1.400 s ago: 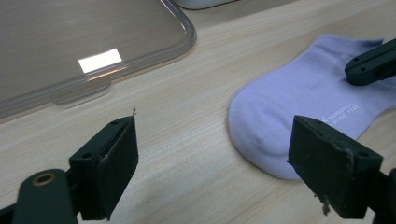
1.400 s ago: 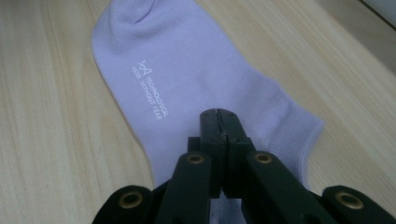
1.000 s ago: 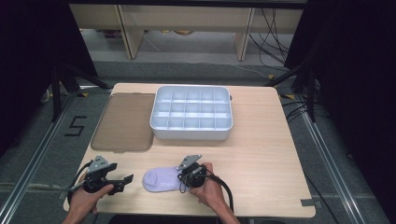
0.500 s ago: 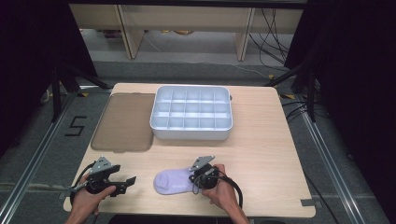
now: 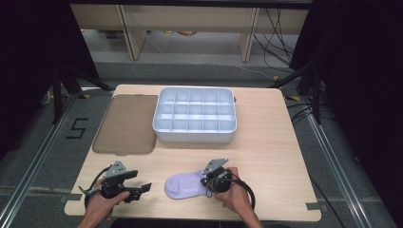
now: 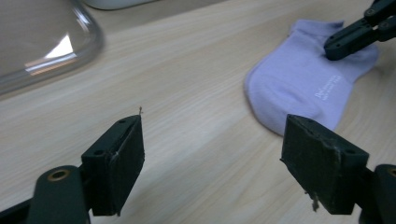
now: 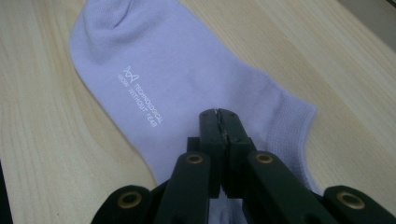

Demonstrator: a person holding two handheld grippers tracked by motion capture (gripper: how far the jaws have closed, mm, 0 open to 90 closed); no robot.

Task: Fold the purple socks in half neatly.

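A lilac ankle sock [image 5: 184,185] lies flat near the table's front edge, with white lettering on its side [image 7: 140,95]. My right gripper [image 5: 208,183] is shut, and its joined tips [image 7: 219,114] rest on the sock near the cuff. I cannot tell whether any fabric is pinched. In the left gripper view the sock [image 6: 303,88] lies ahead to the right with the right gripper [image 6: 336,46] touching it. My left gripper [image 5: 141,180] is left of the sock and apart from it. Its jaws [image 6: 212,158] are open with only bare wood between them, and they have just been closing a little.
A white tray [image 5: 195,135] divided into several compartments stands at the middle back. A brownish see-through lid [image 5: 126,123] lies flat to its left, and its rounded corner [image 6: 42,42] shows in the left gripper view. Both forearms come in over the front edge.
My right gripper has slid to the right, and the sock has moved right with it. My left gripper has shifted a little to the right.
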